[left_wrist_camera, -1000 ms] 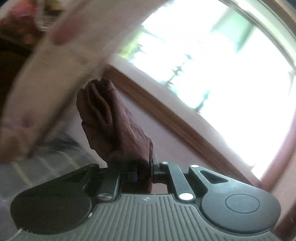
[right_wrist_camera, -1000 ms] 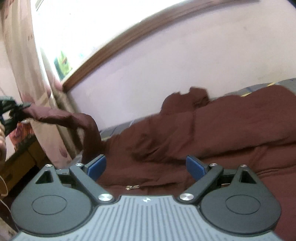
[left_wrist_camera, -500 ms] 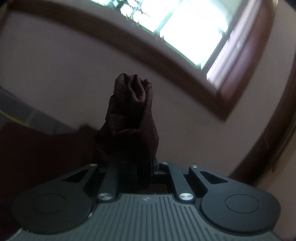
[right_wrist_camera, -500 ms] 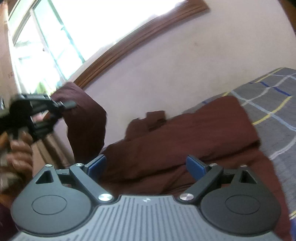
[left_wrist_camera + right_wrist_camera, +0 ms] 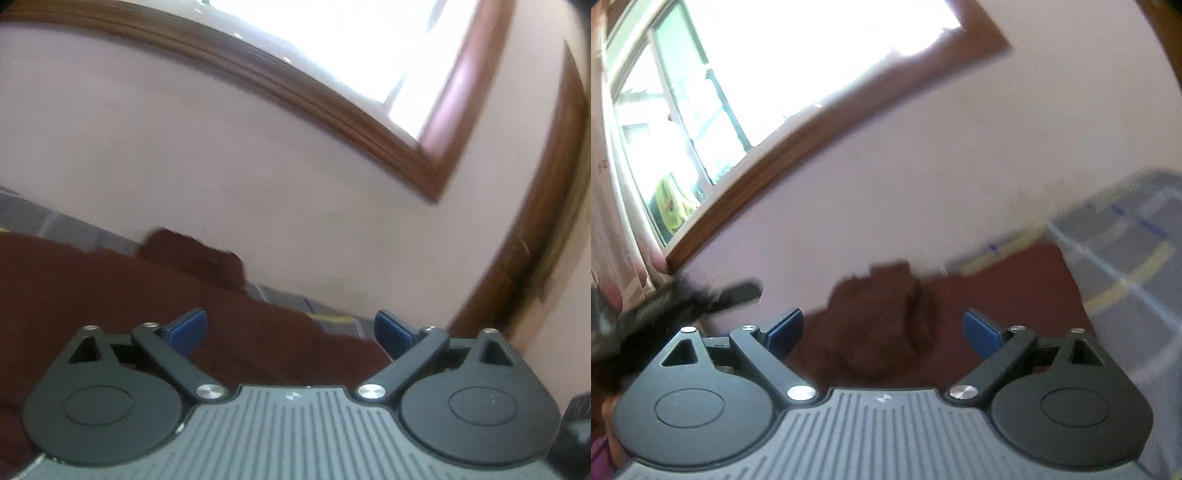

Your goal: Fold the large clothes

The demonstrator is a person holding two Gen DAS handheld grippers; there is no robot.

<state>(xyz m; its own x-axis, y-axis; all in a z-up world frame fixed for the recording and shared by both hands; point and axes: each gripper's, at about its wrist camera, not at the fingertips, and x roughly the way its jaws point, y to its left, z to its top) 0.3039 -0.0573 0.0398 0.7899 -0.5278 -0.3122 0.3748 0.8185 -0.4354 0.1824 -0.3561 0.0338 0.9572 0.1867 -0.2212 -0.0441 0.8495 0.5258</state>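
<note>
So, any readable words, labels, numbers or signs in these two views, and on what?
None can be read.
Left gripper: a small pale emblem on its grey body, no letters.
Right gripper: the same emblem, no letters.
Curtain: a faint mark at the left edge, too blurred to read.

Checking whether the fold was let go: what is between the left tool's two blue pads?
Nothing is pinched: in the left wrist view the left tool is opening, pads apart, and the maroon garment lies on the bed beyond them.
</note>
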